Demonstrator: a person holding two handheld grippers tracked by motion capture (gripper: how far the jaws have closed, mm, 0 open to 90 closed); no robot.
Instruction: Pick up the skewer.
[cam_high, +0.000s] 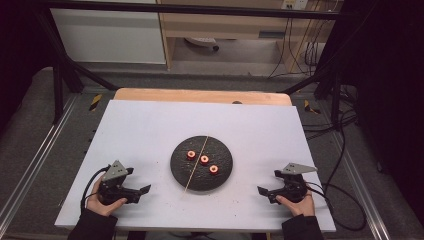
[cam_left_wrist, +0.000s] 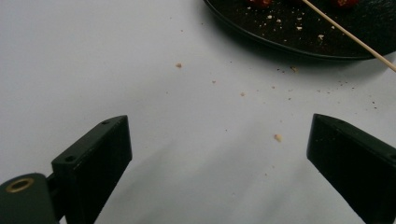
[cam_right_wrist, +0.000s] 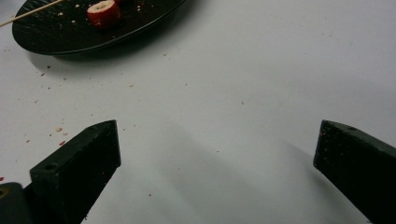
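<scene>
Plate (cam_high: 226, 172) mid-table; nothing picked up.
Three red rounds (cam_high: 204, 159) and skewer (cam_high: 196, 163) lying loose on plate, none threaded (threading likely the job, all of it left). Left gripper (cam_high: 145, 189) and right gripper (cam_high: 261, 190) flanking plate, well apart from it, jaws wide, empty. Bare table (cam_high: 150, 125) all round plate; crumbs (cam_left_wrist: 278, 137) near its rim.

A white counter (cam_high: 150, 130) with a bare wooden strip along its far edge carries a round black plate (cam_high: 181, 172) at its middle. Small crumbs (cam_left_wrist: 278, 137) are scattered on the white surface near the plate's rim, with reddish specks (cam_right_wrist: 60, 142) among them.
</scene>
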